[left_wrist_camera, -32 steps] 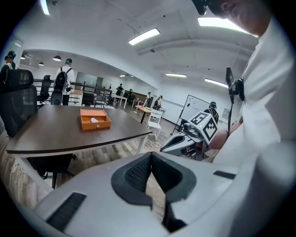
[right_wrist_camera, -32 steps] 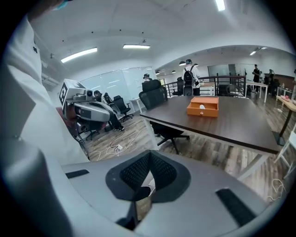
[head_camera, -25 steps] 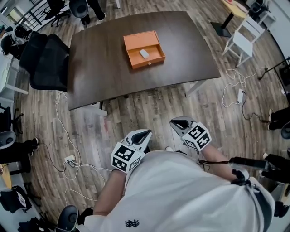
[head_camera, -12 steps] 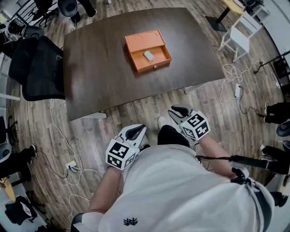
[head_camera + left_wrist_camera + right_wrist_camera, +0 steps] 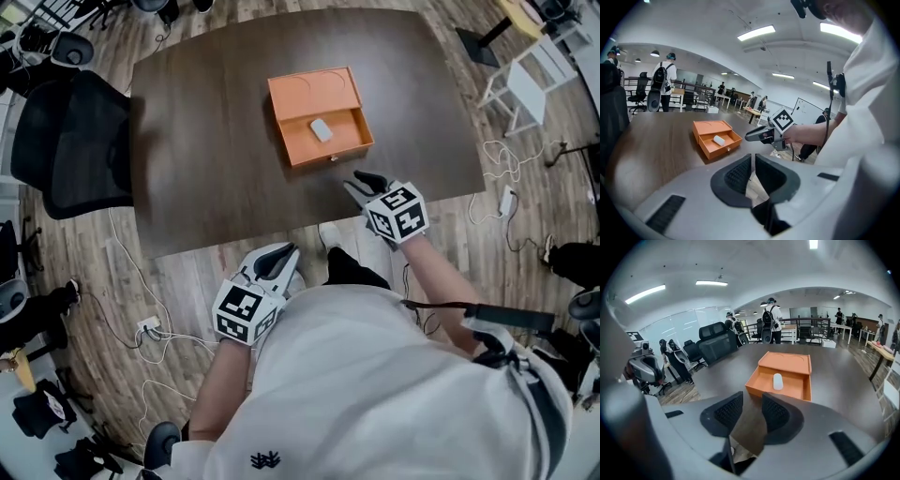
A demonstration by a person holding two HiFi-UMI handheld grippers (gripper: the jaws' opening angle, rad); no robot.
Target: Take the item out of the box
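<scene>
An orange box (image 5: pixel 319 112) with its drawer pulled out lies on the dark wooden table (image 5: pixel 216 141). A small white oblong item (image 5: pixel 322 130) rests in the drawer. My right gripper (image 5: pixel 356 180) hovers over the table's near edge, just short of the drawer front, and points at the box (image 5: pixel 783 376) and item (image 5: pixel 777 381). Its jaws have just been opening and stand open with nothing between them. My left gripper (image 5: pixel 281 251) hangs back over the floor, off the table, its jaws shut to a thin slit and empty. From the left gripper view, the box (image 5: pixel 715 138) lies ahead.
A black office chair (image 5: pixel 80 141) stands at the table's left edge. A white chair (image 5: pixel 525 84) is at the right. Cables and a power strip (image 5: pixel 145 328) trail on the wooden floor. People stand far back in the room.
Both grippers came forward toward the table. The right one went from over the floor to over the table's near edge, close to the box, and its jaws parted.
</scene>
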